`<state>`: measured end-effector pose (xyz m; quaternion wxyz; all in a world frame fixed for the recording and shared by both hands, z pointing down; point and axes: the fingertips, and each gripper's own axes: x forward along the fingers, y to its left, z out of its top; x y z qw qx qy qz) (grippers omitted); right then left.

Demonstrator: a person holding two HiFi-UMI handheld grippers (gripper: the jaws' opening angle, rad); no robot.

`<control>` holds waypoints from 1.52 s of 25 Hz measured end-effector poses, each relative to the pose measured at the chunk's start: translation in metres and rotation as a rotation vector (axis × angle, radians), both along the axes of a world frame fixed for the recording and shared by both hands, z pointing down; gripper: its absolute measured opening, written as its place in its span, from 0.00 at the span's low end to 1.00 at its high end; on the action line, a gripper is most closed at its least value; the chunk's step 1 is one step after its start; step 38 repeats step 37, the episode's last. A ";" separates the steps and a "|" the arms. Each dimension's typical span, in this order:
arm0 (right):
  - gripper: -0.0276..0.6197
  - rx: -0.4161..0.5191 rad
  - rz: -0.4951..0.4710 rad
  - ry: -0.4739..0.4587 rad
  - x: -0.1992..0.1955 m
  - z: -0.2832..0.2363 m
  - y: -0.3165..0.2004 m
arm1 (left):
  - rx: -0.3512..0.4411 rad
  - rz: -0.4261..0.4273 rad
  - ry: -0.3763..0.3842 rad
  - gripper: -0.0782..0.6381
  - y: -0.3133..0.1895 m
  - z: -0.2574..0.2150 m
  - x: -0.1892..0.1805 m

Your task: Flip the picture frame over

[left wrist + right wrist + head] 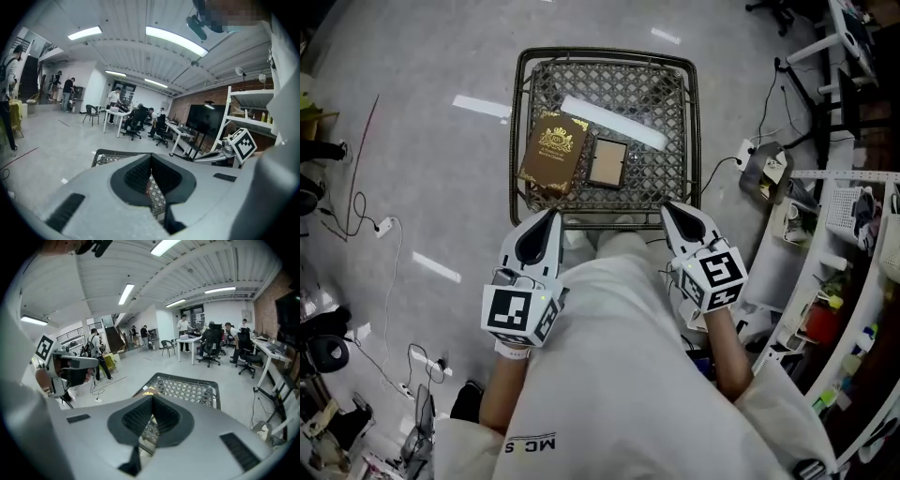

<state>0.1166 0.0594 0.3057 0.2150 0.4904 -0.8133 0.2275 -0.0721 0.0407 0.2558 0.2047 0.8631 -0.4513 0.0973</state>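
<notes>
A small wooden picture frame (607, 161) lies flat on the black wire-mesh table (678, 141), near its middle. Left of it and touching it rests a brown box with gold ornament (552, 152). My left gripper (551, 217) hovers at the table's near edge on the left, jaws pressed together with nothing between them. My right gripper (668, 208) is at the near edge on the right, also shut and empty. Both are short of the frame. The left gripper view shows shut jaws (151, 161) over the mesh table (105, 157). The right gripper view shows the same (152, 403), with the table (187, 390) beyond.
A long white strip (614, 122) lies across the back of the table. Cables and a power strip (382, 226) trail on the floor at left. White shelving (848, 202) and desk legs crowd the right side. People and office chairs (211, 345) are far off.
</notes>
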 end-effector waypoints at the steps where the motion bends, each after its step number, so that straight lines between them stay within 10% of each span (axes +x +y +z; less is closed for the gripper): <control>1: 0.07 0.001 0.015 -0.011 0.004 -0.005 0.002 | 0.006 0.001 0.000 0.14 -0.001 -0.003 0.000; 38: 0.07 0.127 -0.025 -0.022 -0.045 -0.048 -0.009 | 0.006 0.124 -0.076 0.14 0.006 -0.015 0.015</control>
